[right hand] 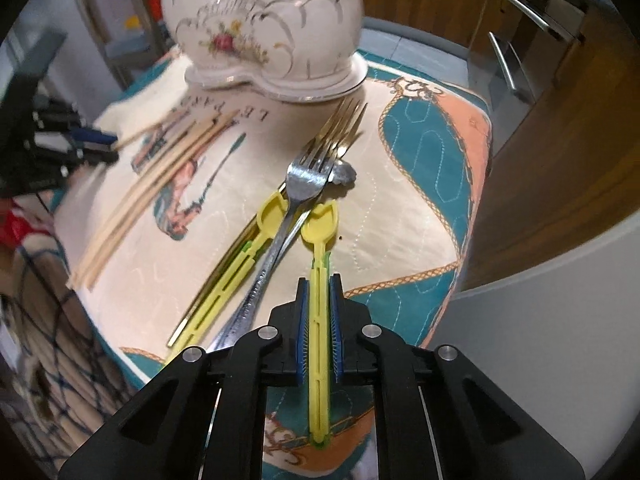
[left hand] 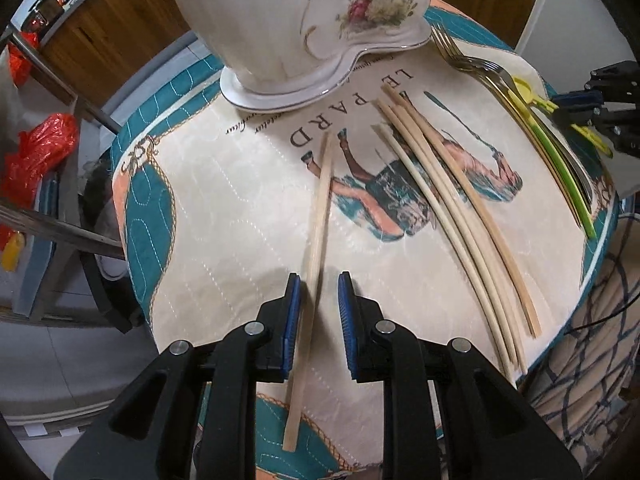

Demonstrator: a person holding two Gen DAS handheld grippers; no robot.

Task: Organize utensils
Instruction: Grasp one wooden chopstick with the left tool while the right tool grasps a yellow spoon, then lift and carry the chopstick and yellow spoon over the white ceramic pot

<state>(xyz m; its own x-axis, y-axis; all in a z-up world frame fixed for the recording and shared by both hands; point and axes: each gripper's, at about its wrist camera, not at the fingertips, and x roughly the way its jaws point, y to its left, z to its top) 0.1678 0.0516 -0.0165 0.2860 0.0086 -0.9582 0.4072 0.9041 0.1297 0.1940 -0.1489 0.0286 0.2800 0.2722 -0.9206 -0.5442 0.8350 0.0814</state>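
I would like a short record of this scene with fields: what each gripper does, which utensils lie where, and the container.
left gripper: open, jaws on either side of a single chopstick lying on the cloth
right gripper: shut on yellow spoon
other chopsticks: loose bundle on the cloth, apart from the single one
forks: piled beside a second yellow spoon
container: white floral ceramic holder, upright at the far side
surface: quilted printed cloth
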